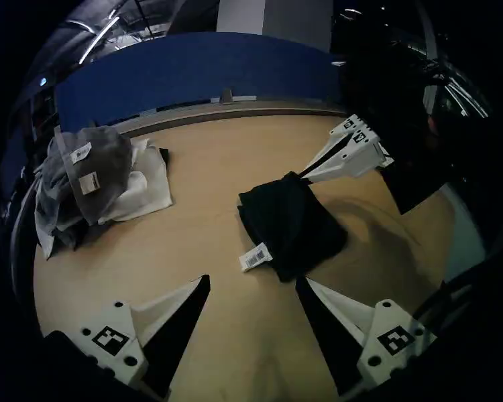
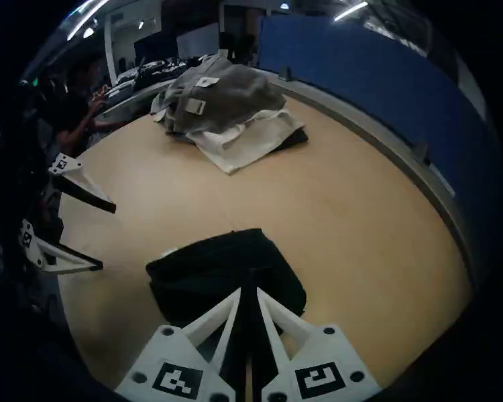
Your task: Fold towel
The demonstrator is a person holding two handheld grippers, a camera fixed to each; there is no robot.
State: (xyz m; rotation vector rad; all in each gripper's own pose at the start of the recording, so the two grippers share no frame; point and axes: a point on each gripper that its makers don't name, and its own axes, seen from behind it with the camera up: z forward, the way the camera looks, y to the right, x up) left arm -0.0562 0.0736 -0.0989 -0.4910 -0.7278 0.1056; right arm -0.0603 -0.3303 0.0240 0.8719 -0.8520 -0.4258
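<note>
The left claw point(image 1: 251, 281) is spread wide, its two fingers far apart with nothing between them but bare table point(image 1: 204, 201). Just ahead of it and a little to its right lies the towel point(image 1: 292, 224), black and folded into a compact bundle, flat on the wood; a white tag point(image 1: 256, 256) sticks out of the edge nearest this claw. Across the towel from it, the right claw point(image 1: 300, 175) reaches in, its tips meeting at the towel's far corner. Well off to the left claw's left sits a pile point(image 1: 97, 181) of cloths, grey on top and white beneath, and beyond the table's far edge runs a blue partition point(image 1: 198, 67). In the right gripper view, the right claw point(image 2: 248, 291) has its fingers drawn almost together, pinching the towel point(image 2: 225, 268) at the edge closest to it, with dark cloth showing in the narrow slit. The left claw point(image 2: 107, 238) stands off to its left, spread open, apart from the towel. The pile point(image 2: 225, 107) lies far ahead of the right claw, the partition point(image 2: 385, 87) along its right beyond the table point(image 2: 359, 221).
</note>
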